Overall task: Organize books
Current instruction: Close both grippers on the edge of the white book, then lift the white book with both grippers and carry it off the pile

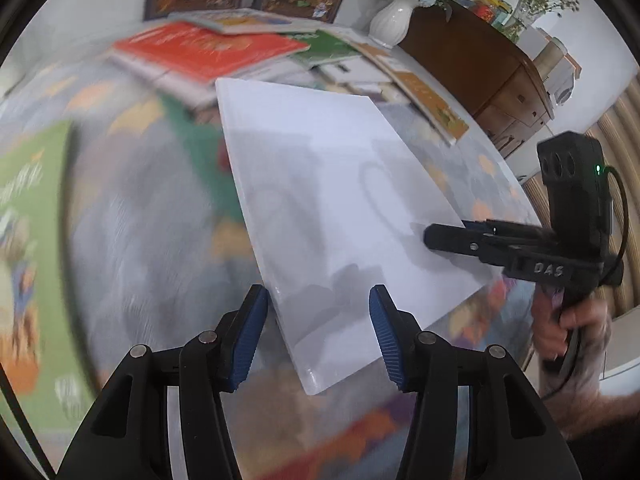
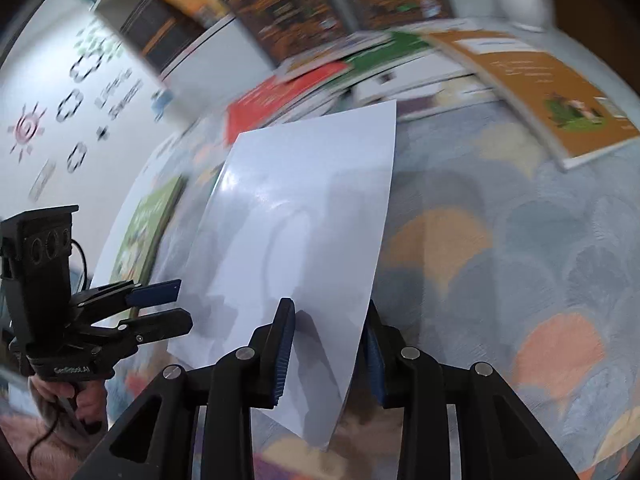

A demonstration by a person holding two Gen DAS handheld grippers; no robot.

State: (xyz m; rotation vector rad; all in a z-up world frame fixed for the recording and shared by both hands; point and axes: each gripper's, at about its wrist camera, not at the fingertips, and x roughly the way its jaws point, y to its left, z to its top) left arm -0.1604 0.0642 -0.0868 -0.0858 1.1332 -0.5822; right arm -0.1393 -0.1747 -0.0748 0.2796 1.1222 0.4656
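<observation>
The right gripper (image 2: 328, 348) is standing spread around the white book's (image 2: 296, 232) edge at lower centre, pads seemingly not pressing. The left gripper (image 1: 318, 328), likewise spread, is straddling the near corner, probably to take over.

Glossy white book cover (image 1: 340, 200) – smooth, reflective – above a woven, matt cloth rug (image 2: 500, 260)
</observation>
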